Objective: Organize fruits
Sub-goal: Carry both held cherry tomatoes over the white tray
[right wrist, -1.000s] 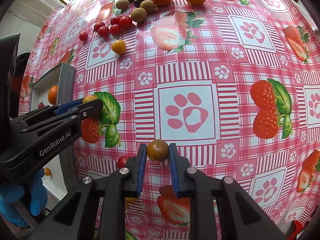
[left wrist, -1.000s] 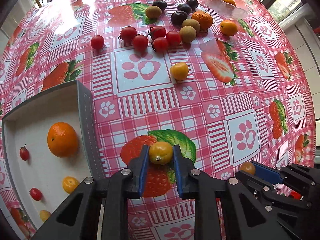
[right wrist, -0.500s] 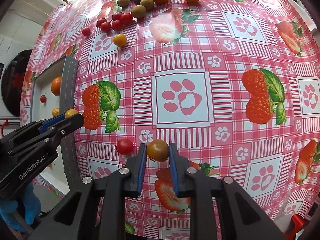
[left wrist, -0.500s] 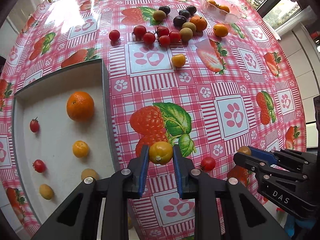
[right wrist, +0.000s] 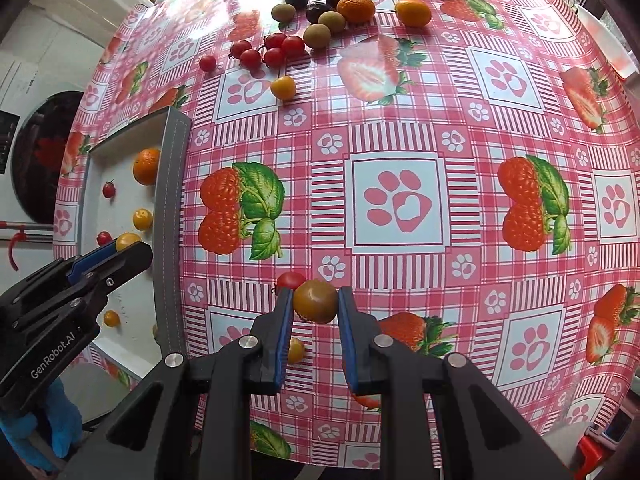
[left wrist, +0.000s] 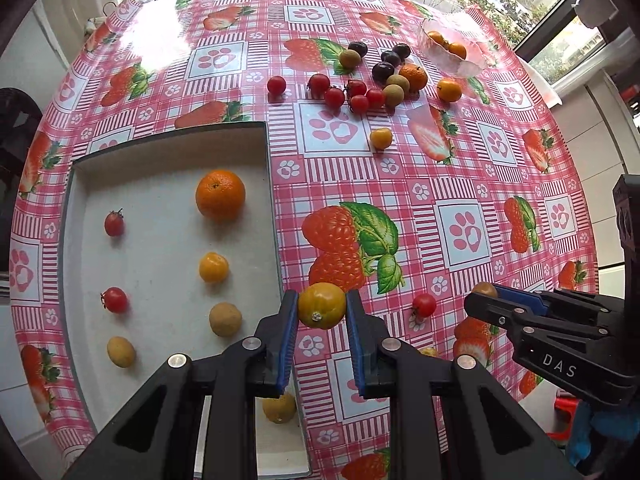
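Carrying step: left gripper fingers clamp a yellow-orange tomato, right gripper fingers a brownish one; next, lower into the white rectangular tray

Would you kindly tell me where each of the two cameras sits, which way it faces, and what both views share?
Left wrist: on the left hand-held gripper, looking steeply down at the tray and table; its fingers pinch a yellow tomato, with the right hand-held gripper at the right edge.
Right wrist: on the right hand-held gripper, looking steeply down at the table's middle; it pinches a brownish tomato, with the left hand-held gripper and a blue glove at left.
Shared: tray, loose fruit pile, glass bowl.
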A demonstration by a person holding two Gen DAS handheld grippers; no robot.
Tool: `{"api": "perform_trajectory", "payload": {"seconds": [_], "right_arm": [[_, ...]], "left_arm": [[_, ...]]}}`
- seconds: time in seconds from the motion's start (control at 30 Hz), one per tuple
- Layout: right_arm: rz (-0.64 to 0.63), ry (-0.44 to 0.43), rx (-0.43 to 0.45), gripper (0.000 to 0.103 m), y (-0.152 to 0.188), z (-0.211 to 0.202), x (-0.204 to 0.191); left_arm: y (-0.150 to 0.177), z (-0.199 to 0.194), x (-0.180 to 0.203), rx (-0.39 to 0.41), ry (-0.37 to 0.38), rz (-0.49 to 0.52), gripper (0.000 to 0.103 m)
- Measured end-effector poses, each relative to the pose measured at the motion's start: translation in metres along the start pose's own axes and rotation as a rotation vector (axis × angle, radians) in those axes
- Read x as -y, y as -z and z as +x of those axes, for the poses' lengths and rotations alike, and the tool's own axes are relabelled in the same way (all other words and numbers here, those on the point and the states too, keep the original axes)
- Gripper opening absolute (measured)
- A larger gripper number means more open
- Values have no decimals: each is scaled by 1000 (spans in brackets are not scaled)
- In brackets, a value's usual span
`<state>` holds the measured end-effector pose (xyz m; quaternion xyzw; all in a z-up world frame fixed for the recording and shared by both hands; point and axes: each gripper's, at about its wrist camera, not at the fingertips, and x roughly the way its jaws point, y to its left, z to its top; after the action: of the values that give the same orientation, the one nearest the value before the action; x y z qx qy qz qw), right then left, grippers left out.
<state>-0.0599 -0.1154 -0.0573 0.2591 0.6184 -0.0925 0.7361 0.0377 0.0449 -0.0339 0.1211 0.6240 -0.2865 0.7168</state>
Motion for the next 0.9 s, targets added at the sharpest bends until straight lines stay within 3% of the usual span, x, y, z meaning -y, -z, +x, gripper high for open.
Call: {"api": "perform_trajectory", "payload": {"seconds": [0.5, 0.9], "right_arm": [[-128, -23, -25, 24, -6, 7, -58], [-277, -58, -37, 24, -24, 20, -122]], "left_arm": [[34, -22, -64, 26, -52, -147, 25], [46, -13, -110, 15, -99, -252, 25]]}}
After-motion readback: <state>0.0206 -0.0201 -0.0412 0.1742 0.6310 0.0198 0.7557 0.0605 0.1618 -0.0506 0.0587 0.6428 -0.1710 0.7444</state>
